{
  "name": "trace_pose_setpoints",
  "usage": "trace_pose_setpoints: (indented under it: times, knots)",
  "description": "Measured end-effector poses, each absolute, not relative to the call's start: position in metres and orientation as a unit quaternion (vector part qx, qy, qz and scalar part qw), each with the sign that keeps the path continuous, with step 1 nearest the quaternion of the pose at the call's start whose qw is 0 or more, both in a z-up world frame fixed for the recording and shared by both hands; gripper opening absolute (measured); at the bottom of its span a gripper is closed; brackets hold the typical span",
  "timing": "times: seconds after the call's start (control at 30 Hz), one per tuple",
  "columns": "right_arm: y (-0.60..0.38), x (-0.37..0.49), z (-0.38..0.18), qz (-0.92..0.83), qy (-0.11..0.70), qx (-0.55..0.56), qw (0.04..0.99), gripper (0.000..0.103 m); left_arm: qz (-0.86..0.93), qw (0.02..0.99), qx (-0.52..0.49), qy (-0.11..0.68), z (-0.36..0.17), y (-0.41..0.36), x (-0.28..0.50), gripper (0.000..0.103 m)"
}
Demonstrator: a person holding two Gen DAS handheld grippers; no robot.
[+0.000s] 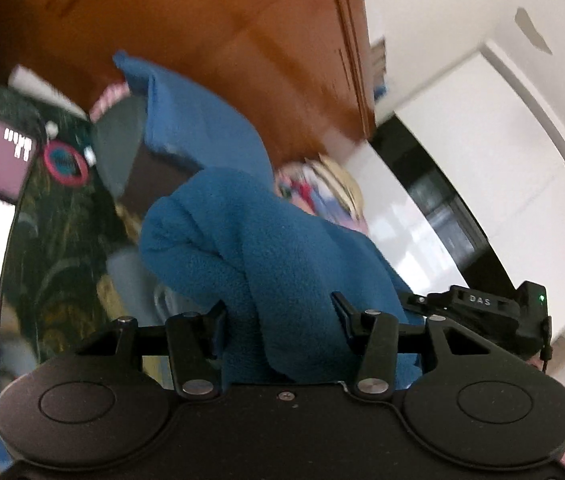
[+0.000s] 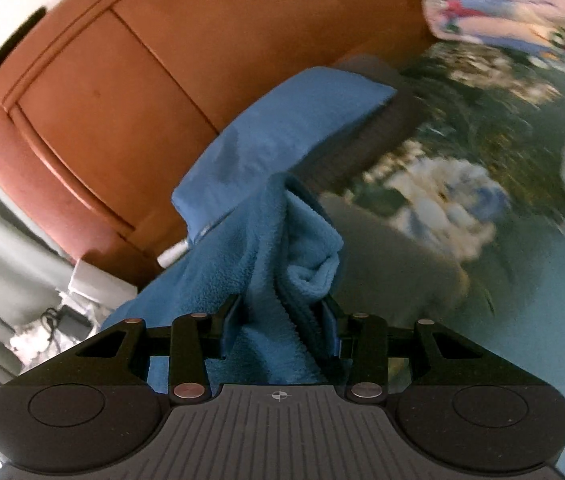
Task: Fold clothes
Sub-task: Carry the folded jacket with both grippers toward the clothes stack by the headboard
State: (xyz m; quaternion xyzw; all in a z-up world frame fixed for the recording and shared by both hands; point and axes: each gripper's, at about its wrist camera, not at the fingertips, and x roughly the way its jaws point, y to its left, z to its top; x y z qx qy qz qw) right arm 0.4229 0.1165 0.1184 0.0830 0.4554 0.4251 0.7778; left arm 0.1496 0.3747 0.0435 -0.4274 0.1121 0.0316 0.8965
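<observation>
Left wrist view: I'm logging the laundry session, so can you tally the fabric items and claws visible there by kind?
Blue fleece garment: 1, bunched in the left claw
Folded patterned bundle: 1, blurred
Claws: 2, counting the right claw's black body at the right edge
Total: 4

The fingertips of the left gripper [image 1: 280,314] and right gripper [image 2: 282,312] are buried in the blue fleece garment [image 1: 242,240], its full shape cannot be made out, and the patterned bedding [image 2: 482,128] and folded pile [image 2: 502,12] are smeared by blur.
</observation>
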Motion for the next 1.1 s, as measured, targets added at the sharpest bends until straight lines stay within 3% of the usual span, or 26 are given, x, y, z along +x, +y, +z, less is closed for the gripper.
trace_pose_setpoints:
  times: [0.3, 0.37, 0.43, 0.63, 0.7, 0.83, 0.93, 1.0, 1.1]
  knots:
    - [0.2, 0.488, 0.105, 0.427, 0.469, -0.034, 0.772, 0.039, 0.068, 0.89, -0.444, 0.077, 0.016, 0.351, 0.181, 0.051]
    - [0.212, 0.49, 0.099, 0.433, 0.467, -0.054, 0.769, 0.047, 0.073, 0.899, -0.427, 0.067, 0.019, 0.341, 0.184, 0.053]
    - [0.218, 0.492, 0.092, 0.431, 0.466, -0.072, 0.769, 0.047, 0.091, 0.898, -0.426, 0.071, 0.015, 0.338, 0.185, 0.054]
    - [0.182, 0.496, 0.094, 0.419, 0.441, 0.001, 0.794, 0.047, 0.08, 0.908, -0.403, 0.086, 0.008, 0.346, 0.177, 0.056]
    - [0.167, 0.494, 0.096, 0.402, 0.437, 0.016, 0.804, 0.058, 0.073, 0.908, -0.401, 0.091, 0.008, 0.349, 0.169, 0.057]
    - [0.142, 0.484, 0.101, 0.374, 0.42, 0.05, 0.825, 0.058, 0.073, 0.921, -0.373, 0.091, 0.013, 0.354, 0.148, 0.059]
    - [0.136, 0.468, 0.109, 0.376, 0.403, 0.062, 0.832, 0.054, 0.097, 0.935, -0.334, 0.071, 0.029, 0.358, 0.131, 0.06]
    - [0.137, 0.458, 0.113, 0.377, 0.399, 0.064, 0.833, 0.037, 0.108, 0.944, -0.305, 0.073, 0.041, 0.363, 0.135, 0.062]
    - [0.149, 0.444, 0.116, 0.387, 0.397, 0.062, 0.83, 0.028, 0.111, 0.95, -0.281, 0.077, 0.055, 0.372, 0.146, 0.062]
